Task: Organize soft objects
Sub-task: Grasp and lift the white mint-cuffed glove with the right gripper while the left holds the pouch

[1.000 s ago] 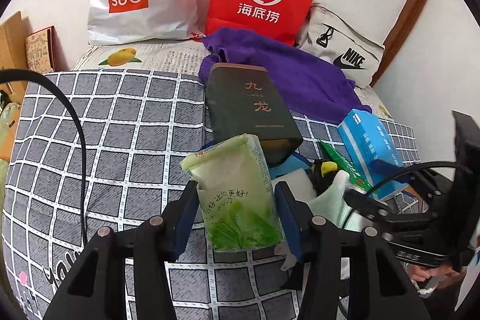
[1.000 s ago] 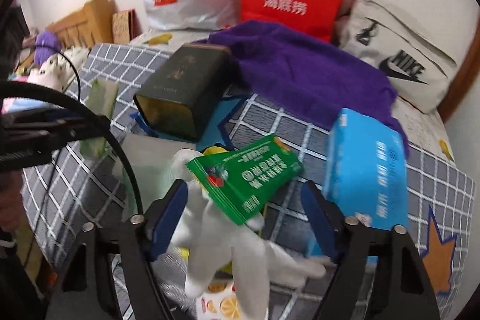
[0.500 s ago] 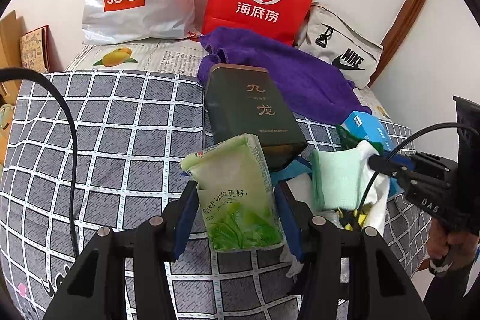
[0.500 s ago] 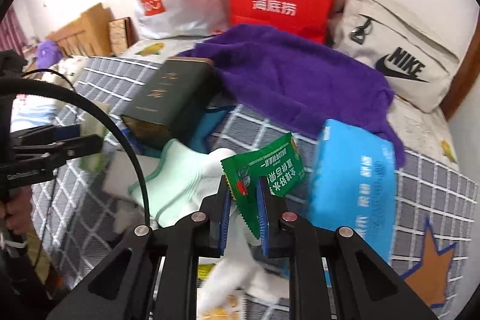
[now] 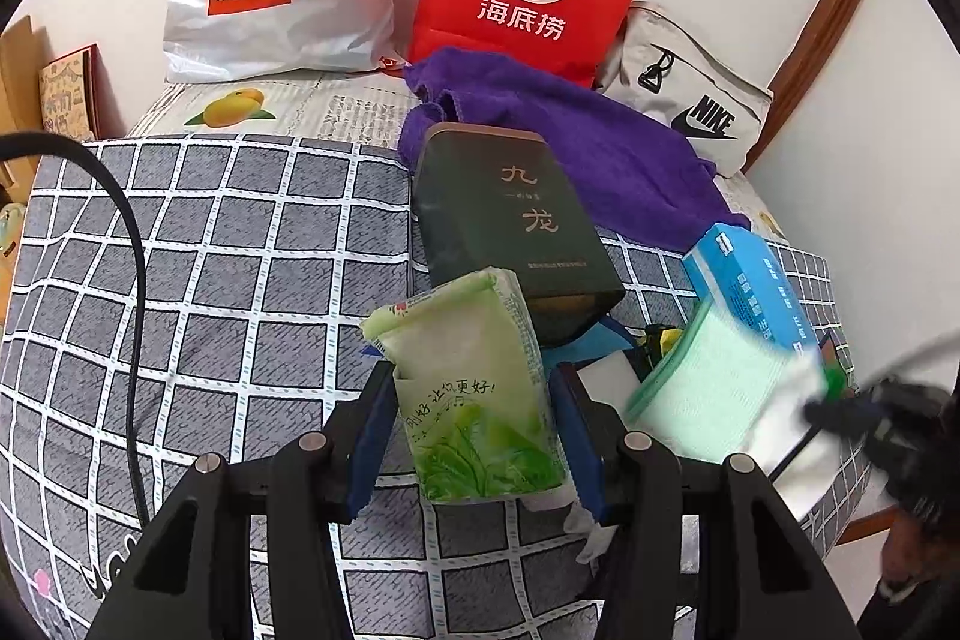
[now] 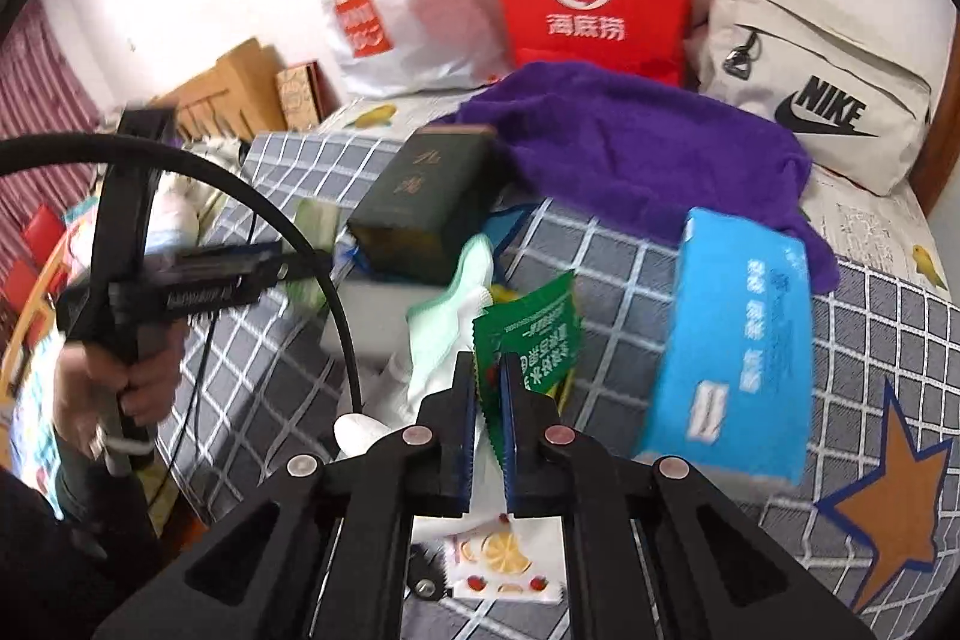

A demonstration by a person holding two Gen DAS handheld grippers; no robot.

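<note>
A: The right gripper (image 6: 491,400) is pinching a flat dark-green foil sachet with a serrated edge (image 6: 531,334); its jaws have just been closing and are now almost together, with only the thin packet between the pads. It is holding the sachet by its lower corner, so most of the packet is sticking up and away in front of the fingers.

B: And the other one?

A: The left gripper (image 5: 474,430) is standing about half open around a pale-green soft pack of tissues with a leaf print (image 5: 474,388), gripping it by its two sides so that it is standing upright between the blue pads, probably to keep it clear of the pile.

B: What is lying around the right gripper?

A: Just to the left of its fingers a mint-green and white knitted sock (image 6: 456,316) is hanging loose; whether it is caught with the sachet is hard to tell. To the right a light-blue soft tissue pack (image 6: 732,340) is lying on the grey checked bedcover (image 6: 600,256). Ahead a dark-green rectangular tin (image 6: 426,196) is resting, and beyond that a purple towel (image 6: 648,148) is spreading out.

B: So the sorting is under way?

A: It seems so: both hands are carrying something, and several soft things are waiting on the bed.
</note>
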